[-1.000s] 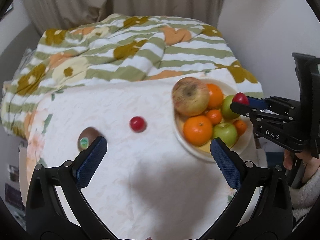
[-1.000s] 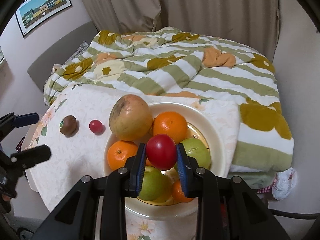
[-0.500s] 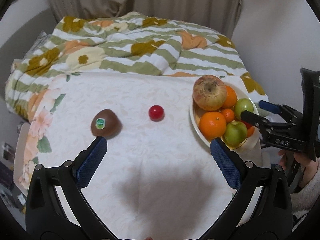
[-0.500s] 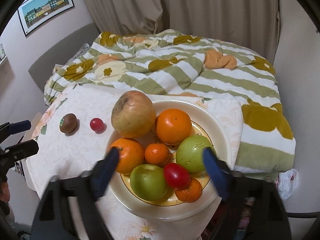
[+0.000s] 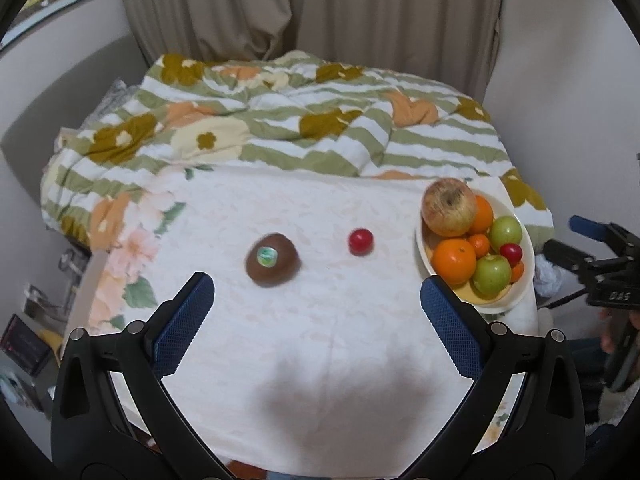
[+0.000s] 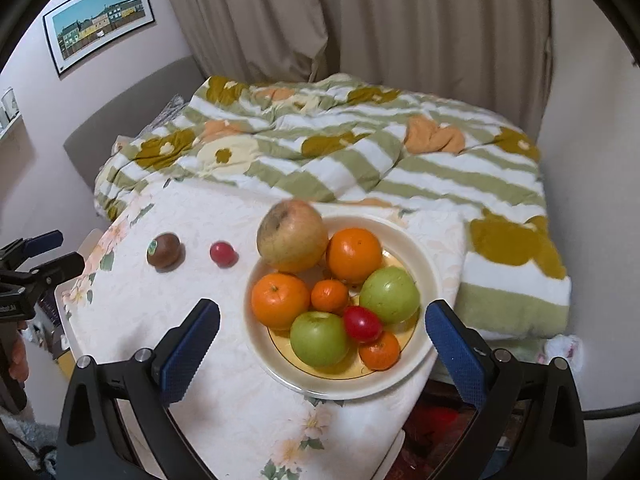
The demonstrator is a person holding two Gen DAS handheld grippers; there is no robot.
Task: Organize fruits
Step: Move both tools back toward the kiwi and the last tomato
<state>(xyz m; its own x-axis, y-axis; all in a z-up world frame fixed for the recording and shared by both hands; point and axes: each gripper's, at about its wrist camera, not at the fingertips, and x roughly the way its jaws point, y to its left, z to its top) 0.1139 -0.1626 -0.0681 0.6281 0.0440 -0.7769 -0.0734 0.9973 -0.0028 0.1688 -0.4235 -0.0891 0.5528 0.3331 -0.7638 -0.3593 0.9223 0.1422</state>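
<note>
Hovering over the cream ceramic fruit bowl [image 6: 430, 276], my right gripper [image 6: 322, 330] is opening its jaws, nothing pinched between them. My small red oval tomato [image 6: 362, 323] lies in the bowl between two green apples, long axis slanting toward the lower right. My left gripper [image 5: 316, 306] is spread, empty, near the brown stickered kiwi [image 5: 273, 260].

Open tablecloth [image 5: 320, 340] in front of left gripper [image 5: 316, 312]; only kiwi [image 5: 273, 261] and small red fruit [image 5: 360, 241] standing on it, well apart. Bowl [image 6: 430, 280] at right edge crowded with fruit, no gap inside. Rumpled quilt [image 6: 360, 152] blocking far side.
</note>
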